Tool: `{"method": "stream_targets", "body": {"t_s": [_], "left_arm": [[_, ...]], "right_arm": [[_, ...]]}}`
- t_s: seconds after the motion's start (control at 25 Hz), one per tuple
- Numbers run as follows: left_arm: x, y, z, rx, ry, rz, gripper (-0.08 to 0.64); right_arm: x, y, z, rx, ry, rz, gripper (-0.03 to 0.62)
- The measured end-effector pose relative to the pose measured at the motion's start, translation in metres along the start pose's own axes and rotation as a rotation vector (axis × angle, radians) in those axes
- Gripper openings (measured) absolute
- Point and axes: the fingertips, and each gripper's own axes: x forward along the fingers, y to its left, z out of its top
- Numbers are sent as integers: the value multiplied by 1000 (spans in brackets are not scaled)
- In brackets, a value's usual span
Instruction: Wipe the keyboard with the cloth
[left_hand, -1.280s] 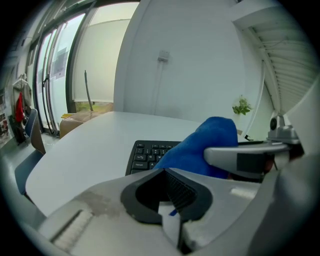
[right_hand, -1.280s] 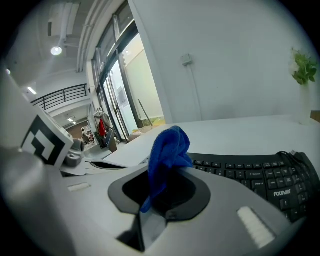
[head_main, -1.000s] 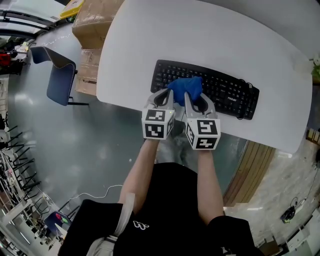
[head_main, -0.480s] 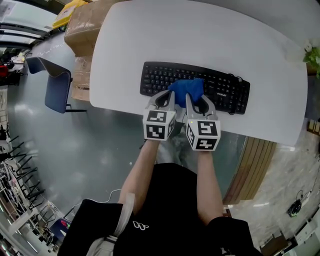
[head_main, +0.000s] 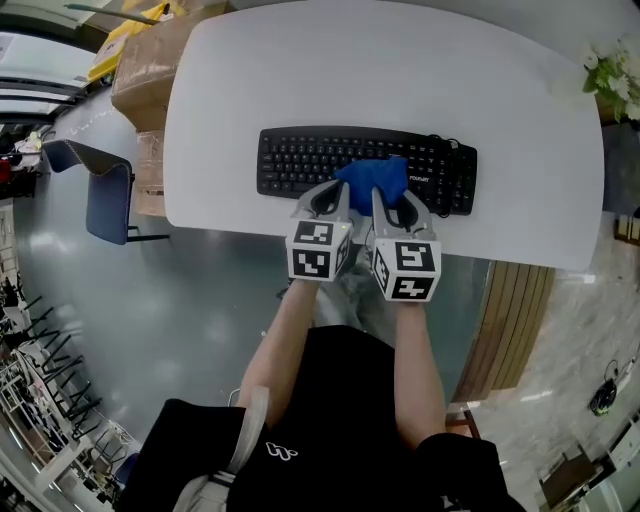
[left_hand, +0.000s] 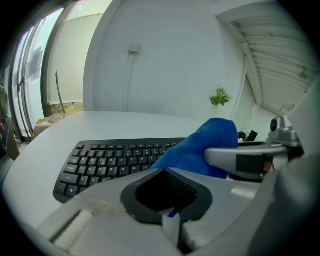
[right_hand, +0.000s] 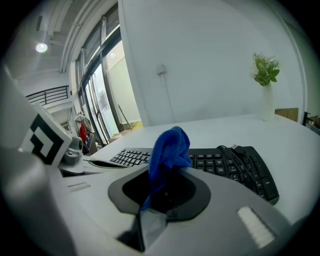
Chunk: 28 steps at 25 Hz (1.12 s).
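Reference frame: head view, 12 o'clock at the top edge. A blue chair (head_main: 107, 195) stands on the floor at 9 o'clock, with cardboard boxes (head_main: 147, 72) at 10 o'clock, beside the left end of the white table (head_main: 400, 80). The black keyboard (head_main: 300, 160) lies flat on the table near its 6 o'clock edge, long axis running from 9 to 3 o'clock. My left gripper (head_main: 337, 192) points toward 12 o'clock over the near edge of the keyboard. In the left gripper view its jaws (left_hand: 170, 216) are clenched together, and a blue sliver shows in the seam between them. The blue cloth (head_main: 373, 180) rests on the keys right of the keyboard's centre, at the tips of both grippers. My right gripper (head_main: 386, 197) sits just beside the left one, at its 3 o'clock, on a parallel heading. In the right gripper view its jaws (right_hand: 150, 210) are clamped on the cloth (right_hand: 169, 150), which stands up in a fold above them. The keyboard cable (right_hand: 239, 159) lies across the right-hand keys. A potted plant (head_main: 608, 75) stands at 2 o'clock.
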Motion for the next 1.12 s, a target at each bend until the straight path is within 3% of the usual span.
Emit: {"method": "stream_targets", "body": {"t_s": [0.48, 0.84, 1.12], "left_arm": [[24, -63, -3, 55, 25, -104, 0], [36, -120, -3, 111, 52, -225, -1], [29, -140, 18, 171, 2, -256, 0]], "right_arm": [[-33, -56, -7, 51, -17, -108, 72], [-71, -102, -12, 103, -40, -230, 74], [-100, -141, 4, 123, -87, -345, 74]]}}
